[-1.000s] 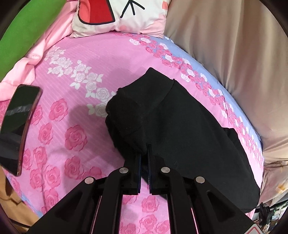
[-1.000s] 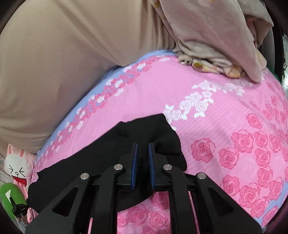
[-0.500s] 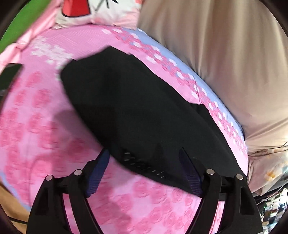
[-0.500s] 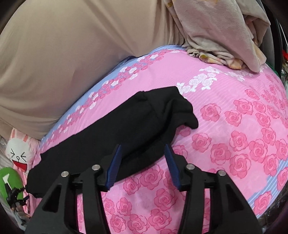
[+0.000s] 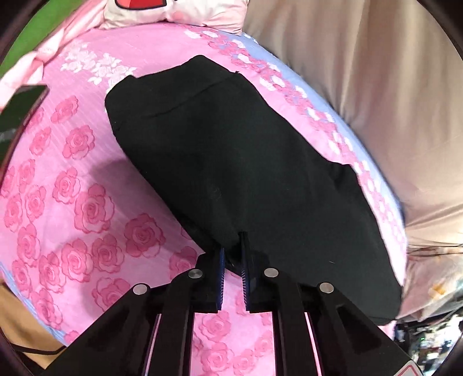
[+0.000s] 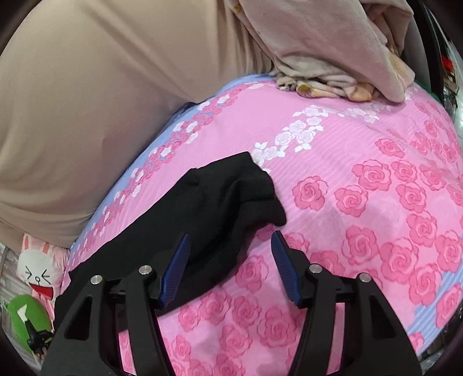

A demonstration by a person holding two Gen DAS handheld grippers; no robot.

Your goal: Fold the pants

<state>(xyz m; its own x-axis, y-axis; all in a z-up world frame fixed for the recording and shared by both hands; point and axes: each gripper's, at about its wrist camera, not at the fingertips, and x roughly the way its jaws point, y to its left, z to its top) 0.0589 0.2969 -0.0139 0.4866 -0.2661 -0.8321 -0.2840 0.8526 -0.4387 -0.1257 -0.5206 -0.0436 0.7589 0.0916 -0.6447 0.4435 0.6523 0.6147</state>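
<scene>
The black fabric pants (image 5: 246, 162) are laid out in a long folded bundle on the pink rose-print bedsheet (image 5: 86, 208), running diagonally near the sheet's pale blue border, just beside the big beige fabric-covered surface (image 5: 376, 101). In the right wrist view the same pants (image 6: 202, 214) are seen ending in a slightly bunched, rumpled end on the sheet (image 6: 376, 202).

The near edge of the pants is pinched by the left gripper (image 5: 232, 254); its blue-padded fingers (image 5: 221, 269) are drawn close together with black cloth clamped between them. The right gripper (image 6: 230, 254) is spread wide, nothing held, with its left blue pad (image 6: 176, 263) over the pants' edge and the other pad over bare sheet. Whether that pad is touching the cloth can't really be told.

Further out, a dark glossy phone (image 5: 17, 121) is seen at the sheet's left edge, and a cartoon-print pillow (image 5: 173, 11) at the top. A white bunny cartoon face (image 6: 34, 272) and something green (image 6: 23, 318) are caught in the right view's corner, plus a crumpled beige blanket (image 6: 332, 57). No readable writing or brand is spotted anywhere.
</scene>
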